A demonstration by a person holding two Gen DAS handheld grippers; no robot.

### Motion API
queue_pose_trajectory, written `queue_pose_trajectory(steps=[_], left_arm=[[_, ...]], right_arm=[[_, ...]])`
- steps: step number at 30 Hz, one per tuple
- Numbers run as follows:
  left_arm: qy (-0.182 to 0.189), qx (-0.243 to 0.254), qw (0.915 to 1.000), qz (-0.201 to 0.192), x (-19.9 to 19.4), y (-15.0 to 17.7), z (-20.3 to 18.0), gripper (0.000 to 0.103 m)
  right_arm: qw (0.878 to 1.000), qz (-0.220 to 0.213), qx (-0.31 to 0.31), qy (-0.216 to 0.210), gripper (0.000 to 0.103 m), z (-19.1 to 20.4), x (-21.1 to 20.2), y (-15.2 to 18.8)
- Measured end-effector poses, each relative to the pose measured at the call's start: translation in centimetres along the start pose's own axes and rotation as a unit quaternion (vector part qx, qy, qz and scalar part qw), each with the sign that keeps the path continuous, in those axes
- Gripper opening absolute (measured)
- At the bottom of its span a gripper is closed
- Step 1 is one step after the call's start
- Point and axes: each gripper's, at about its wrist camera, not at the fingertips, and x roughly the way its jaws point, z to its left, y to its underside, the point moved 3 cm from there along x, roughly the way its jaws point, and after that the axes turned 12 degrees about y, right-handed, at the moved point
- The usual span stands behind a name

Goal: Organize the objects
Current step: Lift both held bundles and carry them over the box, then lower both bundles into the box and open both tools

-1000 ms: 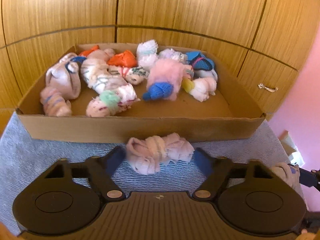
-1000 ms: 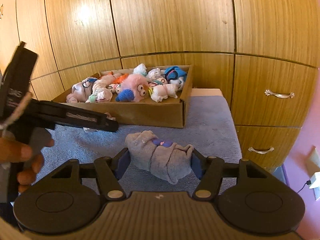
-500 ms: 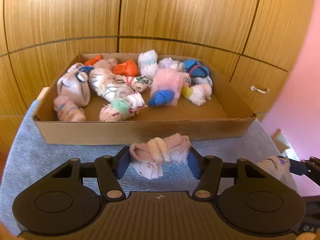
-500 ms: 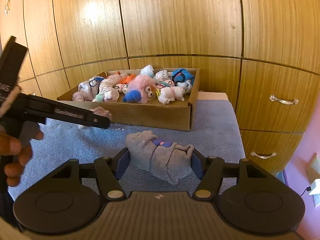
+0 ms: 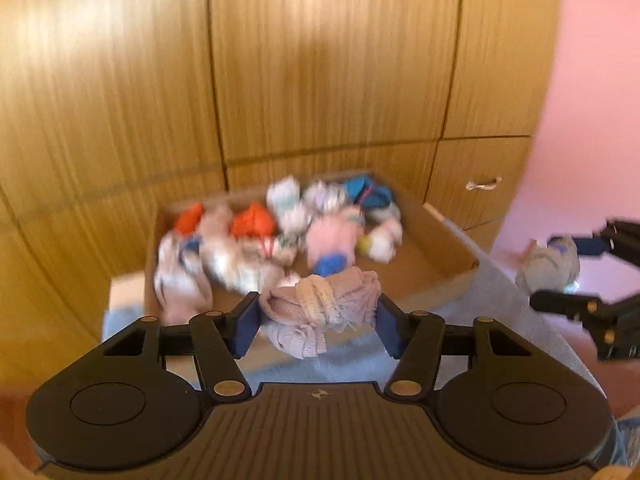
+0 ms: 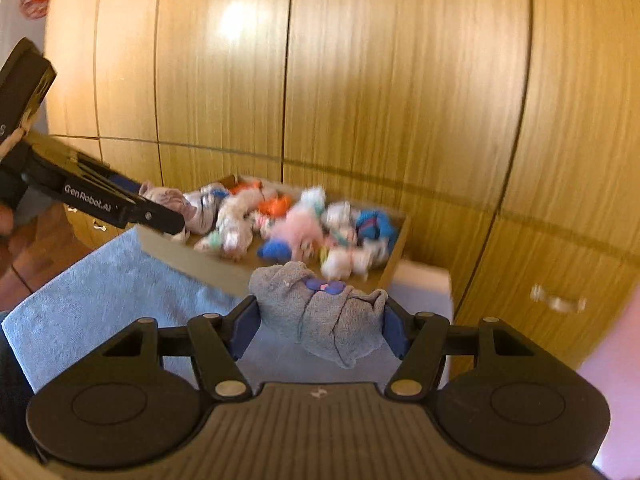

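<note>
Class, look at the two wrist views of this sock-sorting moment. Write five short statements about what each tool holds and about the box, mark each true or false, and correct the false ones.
1. The left tool grips a pink sock bundle. True.
2. The right tool is empty. False: it grips a grey sock bundle.
3. The cardboard box already holds many rolled socks. True.
4. The box stands on bare wood. False: it stands on a blue towel.
5. The grey bundle lies inside the box. False: it is held between the tool's fingers, in front of the box.
</note>
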Motion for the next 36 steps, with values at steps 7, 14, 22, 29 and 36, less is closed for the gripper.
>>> queue_pose_trajectory(steps=[7, 14, 22, 29, 36], left_arm=[[0.029, 0.068, 0.9969, 0.024, 0.1, -4.3, -1.3, 0.066], [0.063, 0.084, 0.9926, 0.061, 2.9, -5.7, -2.8, 0.066], [0.132, 0.076, 0.9768, 0.151, 8.4, -5.1, -1.8, 0.066], [0.188, 0.027, 0.954, 0.232, 13.2, -4.0, 0.8, 0.066], [0.152, 0.002, 0.9524, 0.264, 16.0, -3.7, 3.8, 0.066]], right_arm=[[0.997, -0.012, -0.063, -0.045, 0.06, -0.9, 0.5, -4.9], [0.993, 0.025, -0.093, -0.073, 0.06, -1.0, 4.1, -7.1], [0.985, 0.083, -0.116, -0.098, 0.06, -0.5, 8.9, -6.8], [0.976, 0.135, -0.114, -0.129, 0.06, -0.2, 12.9, -5.9], [0.964, 0.174, -0.135, -0.151, 0.061, 0.5, 15.6, -4.9]])
